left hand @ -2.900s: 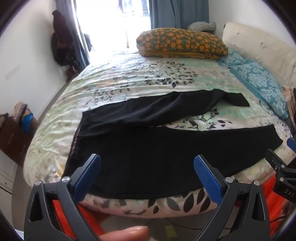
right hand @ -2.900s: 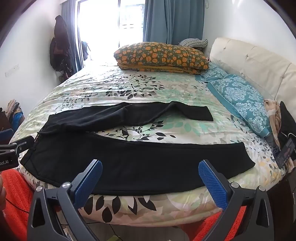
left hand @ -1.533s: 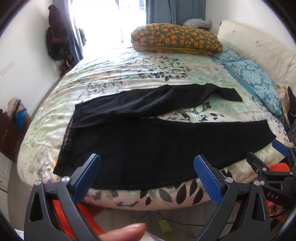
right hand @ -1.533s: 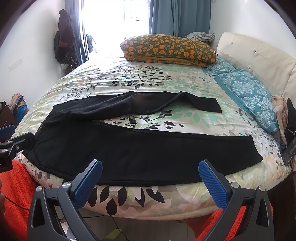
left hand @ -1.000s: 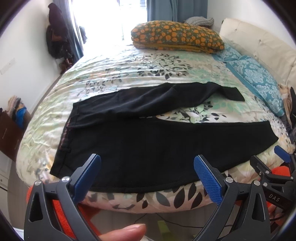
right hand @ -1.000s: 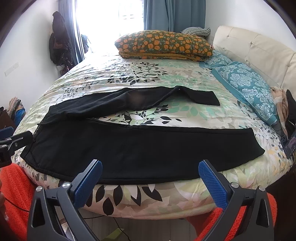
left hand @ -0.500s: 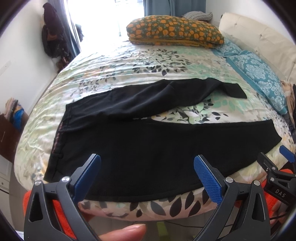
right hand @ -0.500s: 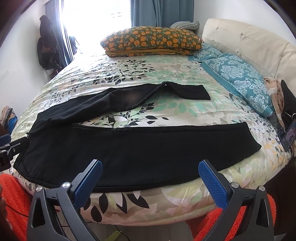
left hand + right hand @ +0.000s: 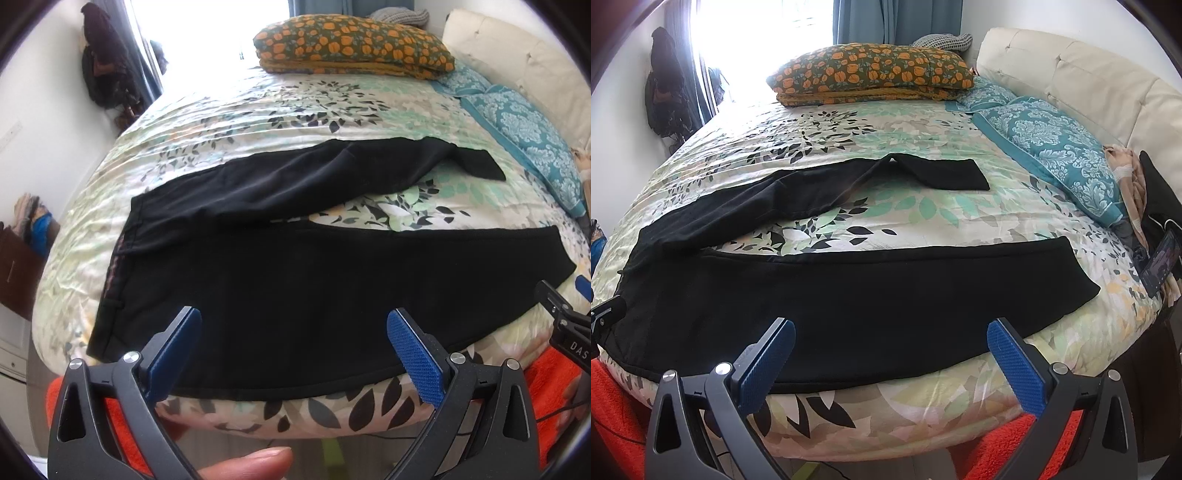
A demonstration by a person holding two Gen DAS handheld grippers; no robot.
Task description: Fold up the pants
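Note:
Black pants (image 9: pixel 295 288) (image 9: pixel 849 291) lie flat on the floral bedspread (image 9: pixel 288 107) (image 9: pixel 923 206), waistband at the left, both legs running right. The near leg lies along the bed's front edge; the far leg angles away with its cuff (image 9: pixel 480 166) (image 9: pixel 953 171) bent toward the right. My left gripper (image 9: pixel 293 334) is open, hovering just above the near edge of the pants. My right gripper (image 9: pixel 886 339) is open too, over the near leg. The right gripper's tip (image 9: pixel 565 317) shows at the right edge of the left wrist view; the left gripper's tip (image 9: pixel 605 314) shows at the left edge of the right wrist view.
An orange-flowered pillow (image 9: pixel 351 44) (image 9: pixel 871 72) lies at the far side, teal pillows (image 9: pixel 528 125) (image 9: pixel 1052 144) and a cream headboard (image 9: pixel 1089 88) on the right. A phone (image 9: pixel 1161 262) stands at the right bed edge. Orange fabric (image 9: pixel 613 413) sits below. Bags hang by the window (image 9: pixel 103 70).
Both grippers have moved forward and closer over the bed; the pants fill more of each view. The pants themselves have not moved, and both grippers stay open.

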